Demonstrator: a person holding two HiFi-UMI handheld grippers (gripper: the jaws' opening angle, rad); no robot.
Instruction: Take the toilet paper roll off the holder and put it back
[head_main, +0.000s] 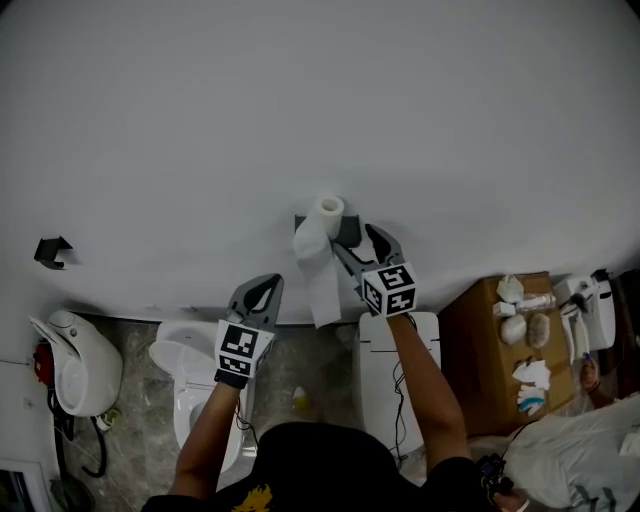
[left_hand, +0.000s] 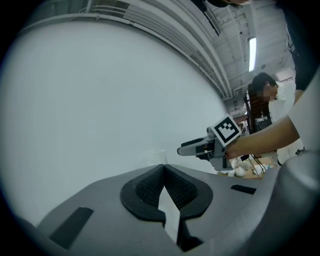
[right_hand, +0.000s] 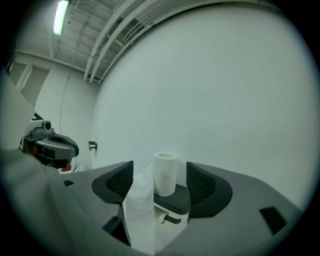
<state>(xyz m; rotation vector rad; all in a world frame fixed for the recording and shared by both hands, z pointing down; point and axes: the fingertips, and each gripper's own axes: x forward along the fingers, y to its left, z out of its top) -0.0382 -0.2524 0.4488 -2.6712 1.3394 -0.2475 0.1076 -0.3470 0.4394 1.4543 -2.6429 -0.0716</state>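
**Spotter:** Left to right, what did you log?

**Operator:** My left gripper (head_main: 268, 283) was clenched, tips meeting, nothing in it, short of the wall (head_main: 320, 100). Next over, the toilet paper roll (head_main: 330, 211) stood on the holder (head_main: 348, 232), on its dark shelf. A loose tail (head_main: 322, 275) hung down in front. My right gripper (right_hand: 159, 181) was released. Its jaws stood wide, and the roll was framed between them but untouched.

**Spotter:** Progress?

**Operator:** I judged the taking-off done. The bar (right_hand: 167, 218) under the shelf looked bare, though only its end showed. Grasping the roll and refitting it on that bar was left.

**Spotter:** Orientation?

**Operator:** Upright, with the long axis vertical and the core hole facing up. I reckoned it would need tipping level to slide onto the bar.
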